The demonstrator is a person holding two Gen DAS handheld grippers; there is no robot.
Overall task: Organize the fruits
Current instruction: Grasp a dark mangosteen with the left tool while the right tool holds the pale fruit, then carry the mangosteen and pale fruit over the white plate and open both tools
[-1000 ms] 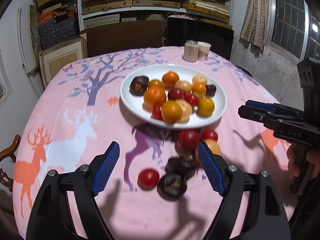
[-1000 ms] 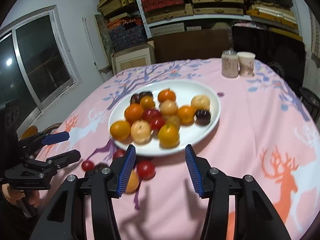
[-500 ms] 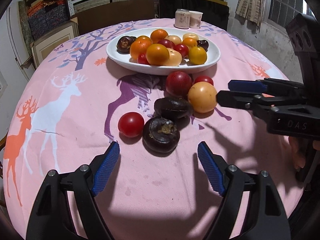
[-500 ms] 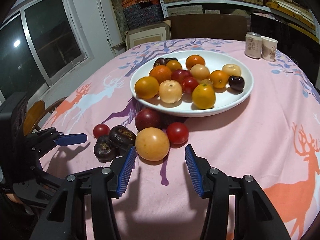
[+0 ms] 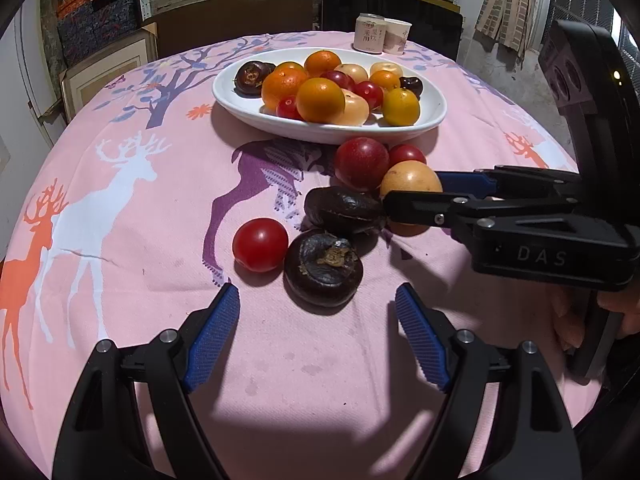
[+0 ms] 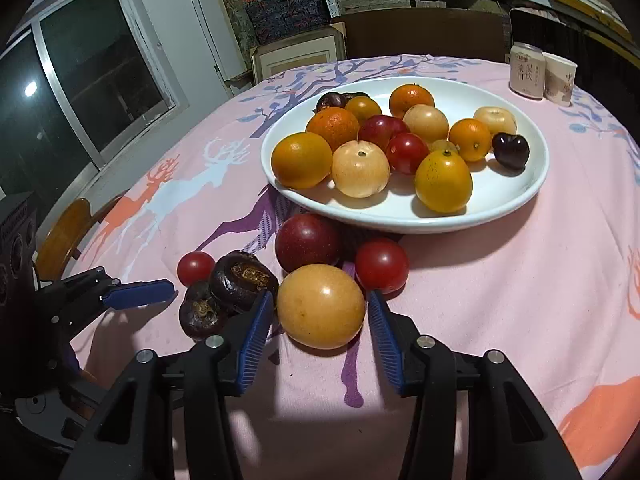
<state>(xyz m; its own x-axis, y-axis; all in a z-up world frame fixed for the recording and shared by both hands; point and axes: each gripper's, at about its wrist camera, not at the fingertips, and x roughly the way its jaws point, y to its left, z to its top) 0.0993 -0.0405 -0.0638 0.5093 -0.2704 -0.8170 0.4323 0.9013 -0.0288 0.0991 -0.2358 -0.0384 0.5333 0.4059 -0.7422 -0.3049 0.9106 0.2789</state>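
While the right hand-held gripper (image 6: 320, 320) was closing around the yellow fruit (image 6: 321, 306), pads not yet touching, centring between dark fruit (image 6: 242, 280) and red tomato (image 6: 381, 265) seemed advisable; left hand-held gripper (image 5: 316, 328) stood spread, empty.

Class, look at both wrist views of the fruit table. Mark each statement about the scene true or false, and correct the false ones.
1. The yellow fruit lies between the right gripper's fingers. True; its jaws are closing.
2. The left gripper grips a tomato. False: it is open and empty, with the nearest dark fruit just ahead of its fingertips.
3. The plate is empty. False: it holds many fruits.
4. Two cups stand beyond the plate. True.
5. Six fruits lie on the cloth outside the plate. True.
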